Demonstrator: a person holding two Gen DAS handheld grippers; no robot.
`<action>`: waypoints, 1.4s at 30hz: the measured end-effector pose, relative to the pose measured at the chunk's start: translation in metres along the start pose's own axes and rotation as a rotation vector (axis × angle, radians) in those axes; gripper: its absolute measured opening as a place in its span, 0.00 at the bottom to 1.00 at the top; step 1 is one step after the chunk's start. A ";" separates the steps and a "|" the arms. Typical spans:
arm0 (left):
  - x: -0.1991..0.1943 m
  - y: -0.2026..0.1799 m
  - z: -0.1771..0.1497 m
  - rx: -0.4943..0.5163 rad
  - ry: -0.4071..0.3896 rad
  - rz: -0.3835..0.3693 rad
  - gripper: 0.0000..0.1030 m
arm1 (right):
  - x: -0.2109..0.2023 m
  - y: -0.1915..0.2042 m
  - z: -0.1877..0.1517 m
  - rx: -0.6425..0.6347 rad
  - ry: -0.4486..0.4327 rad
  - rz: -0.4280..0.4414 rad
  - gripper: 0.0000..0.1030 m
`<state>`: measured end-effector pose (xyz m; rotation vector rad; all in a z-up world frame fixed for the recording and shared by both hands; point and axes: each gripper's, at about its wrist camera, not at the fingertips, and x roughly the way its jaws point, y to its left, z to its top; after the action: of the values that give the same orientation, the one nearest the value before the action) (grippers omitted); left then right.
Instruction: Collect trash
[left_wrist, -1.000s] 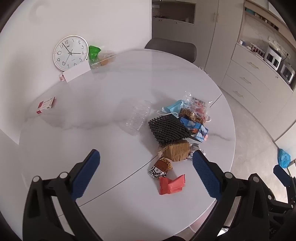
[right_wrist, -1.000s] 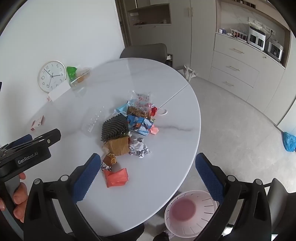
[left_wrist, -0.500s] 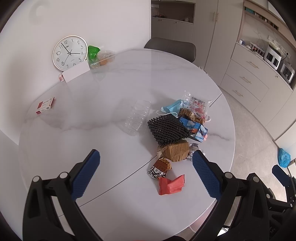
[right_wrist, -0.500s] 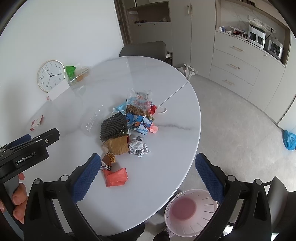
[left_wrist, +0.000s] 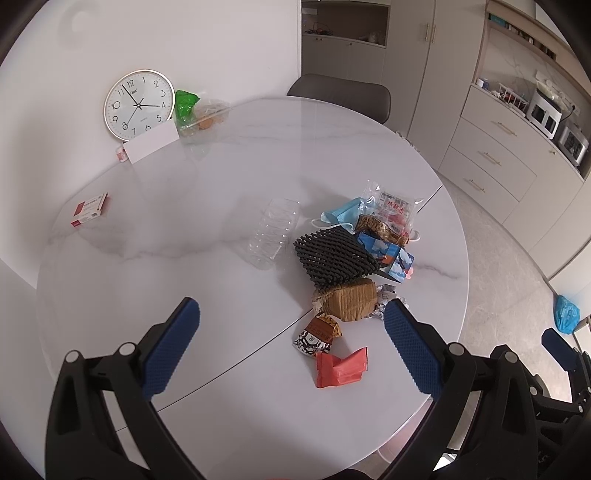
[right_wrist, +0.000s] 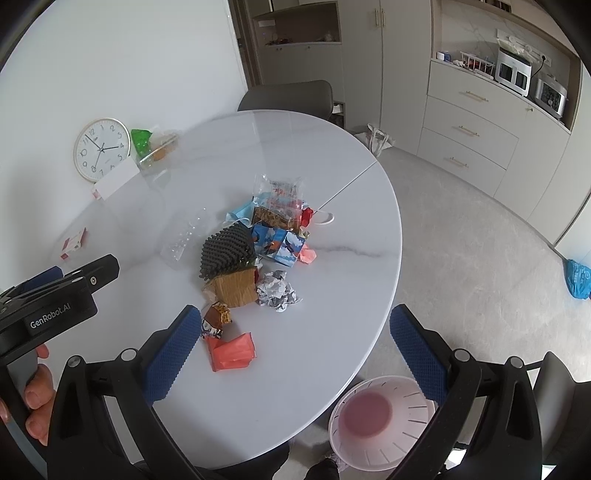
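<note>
A pile of trash lies on the round white table (left_wrist: 221, 177): a red wrapper (left_wrist: 341, 367) (right_wrist: 232, 350), a brown patterned wrapper (left_wrist: 319, 332), a brown paper lump (left_wrist: 349, 301) (right_wrist: 234, 286), black foam netting (left_wrist: 334, 256) (right_wrist: 227, 253), blue cartons (right_wrist: 279, 242), crumpled foil (right_wrist: 277, 290), a face mask (left_wrist: 341, 212), a clear snack bag (left_wrist: 391, 206) and a clear plastic bottle (left_wrist: 275, 230). My left gripper (left_wrist: 291, 328) hovers open above the near table edge. My right gripper (right_wrist: 291, 332) is open above the table's right edge. A pink bin (right_wrist: 380, 421) stands on the floor below.
A wall clock (left_wrist: 138, 105), a white card (left_wrist: 151, 146), a green bag (left_wrist: 184, 103) and a clear food box (left_wrist: 207, 116) sit at the far side. A small red box (left_wrist: 90, 208) lies at left. A grey chair (left_wrist: 340, 94) and cabinets (left_wrist: 495, 158) stand beyond.
Both grippers have drifted slightly; the scene shifts a little in each view. Nothing was picked up and both stay open.
</note>
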<state>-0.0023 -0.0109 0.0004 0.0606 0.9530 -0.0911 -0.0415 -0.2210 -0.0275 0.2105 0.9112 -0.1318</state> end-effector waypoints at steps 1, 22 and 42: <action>0.000 0.000 0.000 -0.001 0.001 -0.001 0.93 | 0.000 0.000 0.000 0.001 -0.001 0.001 0.98; 0.002 0.002 -0.004 -0.009 0.004 -0.004 0.93 | -0.001 0.000 -0.001 -0.001 0.002 -0.002 0.98; 0.002 0.006 0.000 -0.014 0.014 0.001 0.93 | 0.003 0.004 0.003 -0.006 0.017 0.002 0.98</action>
<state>-0.0005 -0.0048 -0.0008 0.0484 0.9679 -0.0830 -0.0368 -0.2183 -0.0283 0.2075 0.9286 -0.1259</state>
